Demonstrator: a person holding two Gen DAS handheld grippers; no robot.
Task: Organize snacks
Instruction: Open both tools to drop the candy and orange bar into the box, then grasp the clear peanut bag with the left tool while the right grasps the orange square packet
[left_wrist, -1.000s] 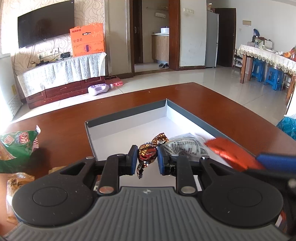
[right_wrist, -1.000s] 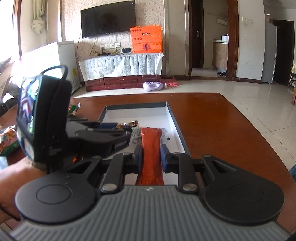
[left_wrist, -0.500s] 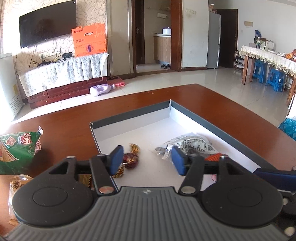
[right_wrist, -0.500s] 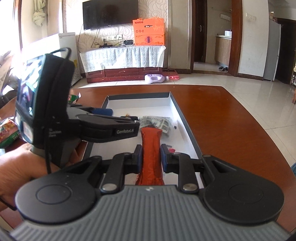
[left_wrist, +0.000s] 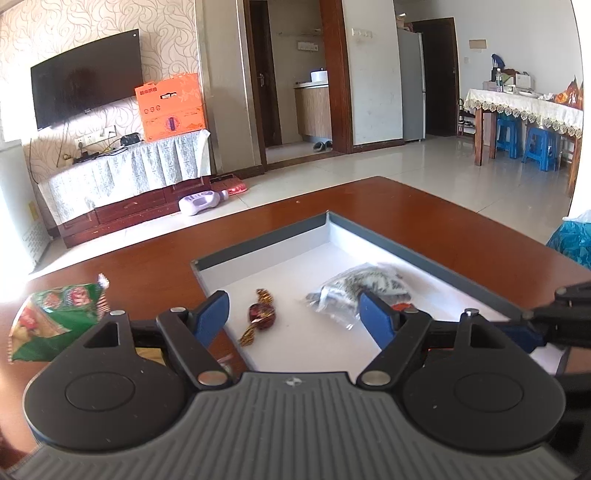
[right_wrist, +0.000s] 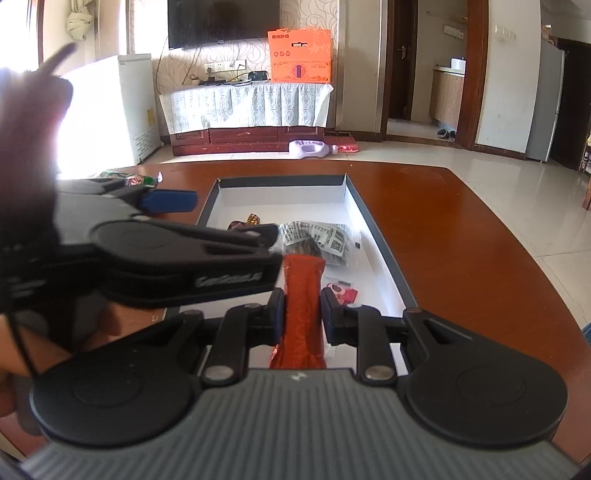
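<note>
Across the brown table (left_wrist: 424, 218) sits a white tray (left_wrist: 424, 254); left gripper (left_wrist: 295, 317), jaws opening and empty, should clear the dropped candy (left_wrist: 261, 316), while right gripper (right_wrist: 303, 312) clamps an orange packet (right_wrist: 303, 288).

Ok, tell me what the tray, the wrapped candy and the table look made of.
Tray: likely cardboard, matte white inside, grey rim; thin straight walls.
Wrapped candy: shiny foil or plastic film, twisted ends glinting gold.
Table: seemingly lacquered wood or veneer; glossy reddish-brown, reflects light.

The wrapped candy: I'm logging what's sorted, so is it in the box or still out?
In. The wrapped candy lies on the white floor of the box, clear of the opening left tongs.
</note>
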